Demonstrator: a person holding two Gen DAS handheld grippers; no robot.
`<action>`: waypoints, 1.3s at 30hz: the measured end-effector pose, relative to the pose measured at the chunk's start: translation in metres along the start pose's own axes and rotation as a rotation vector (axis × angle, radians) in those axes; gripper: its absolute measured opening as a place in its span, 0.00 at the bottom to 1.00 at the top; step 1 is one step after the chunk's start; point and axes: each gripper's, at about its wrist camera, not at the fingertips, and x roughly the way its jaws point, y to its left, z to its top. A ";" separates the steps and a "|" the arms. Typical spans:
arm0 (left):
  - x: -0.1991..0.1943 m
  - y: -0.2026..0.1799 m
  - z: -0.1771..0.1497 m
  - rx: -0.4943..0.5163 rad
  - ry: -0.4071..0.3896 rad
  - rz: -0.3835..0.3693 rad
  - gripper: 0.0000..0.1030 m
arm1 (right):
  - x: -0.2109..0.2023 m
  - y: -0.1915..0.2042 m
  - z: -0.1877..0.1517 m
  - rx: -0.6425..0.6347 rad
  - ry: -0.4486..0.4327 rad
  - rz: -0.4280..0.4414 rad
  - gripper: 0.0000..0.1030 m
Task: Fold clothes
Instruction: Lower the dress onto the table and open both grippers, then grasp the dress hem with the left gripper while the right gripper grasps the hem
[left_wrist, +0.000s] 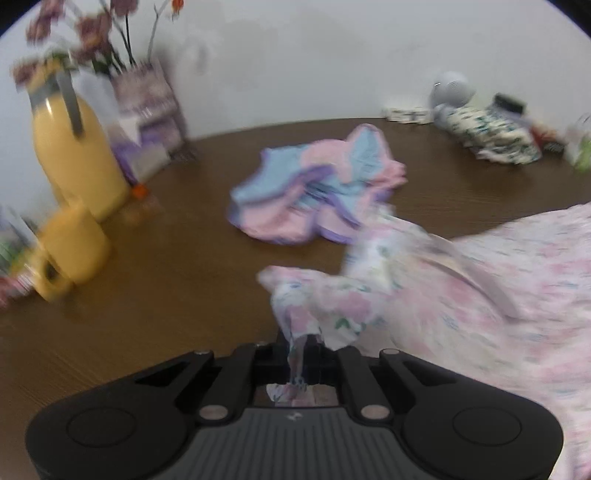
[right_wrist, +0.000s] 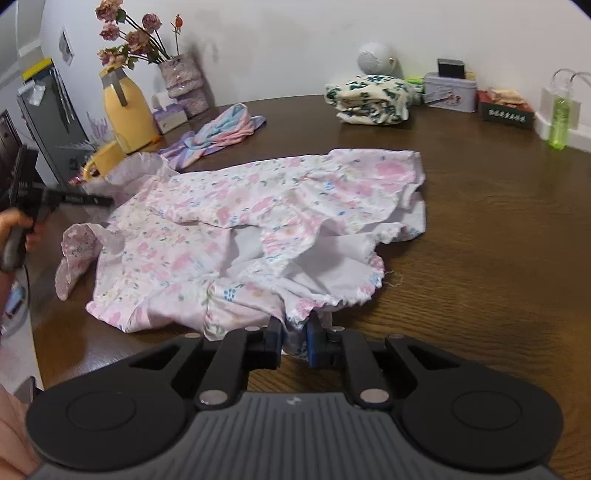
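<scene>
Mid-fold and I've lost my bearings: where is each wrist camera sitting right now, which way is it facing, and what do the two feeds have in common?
Left wrist: on the left gripper, low over the table, facing the wall; jaws shut on a corner of the floral garment; only its own jaws show.
Right wrist: on the right gripper at the near edge, facing the wall; jaws shut on the garment's hem; the left gripper and hand show at left.
Shared: floral garment, striped pastel cloth, yellow jug, folded green-print cloth.

Pink floral dress (right_wrist: 236, 221): crumpled, spread flat on the table (white lining exposed), hem at 6 o'clock.
</scene>
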 end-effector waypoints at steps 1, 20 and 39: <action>0.002 0.002 0.007 0.016 0.000 0.041 0.04 | -0.003 -0.003 0.001 0.003 0.004 -0.014 0.11; -0.079 -0.006 -0.082 0.043 -0.072 -0.100 0.71 | -0.032 0.046 -0.010 -0.300 -0.040 -0.130 0.53; -0.080 -0.103 -0.102 0.316 -0.063 -0.038 0.54 | 0.020 0.112 -0.032 -0.910 0.033 -0.238 0.51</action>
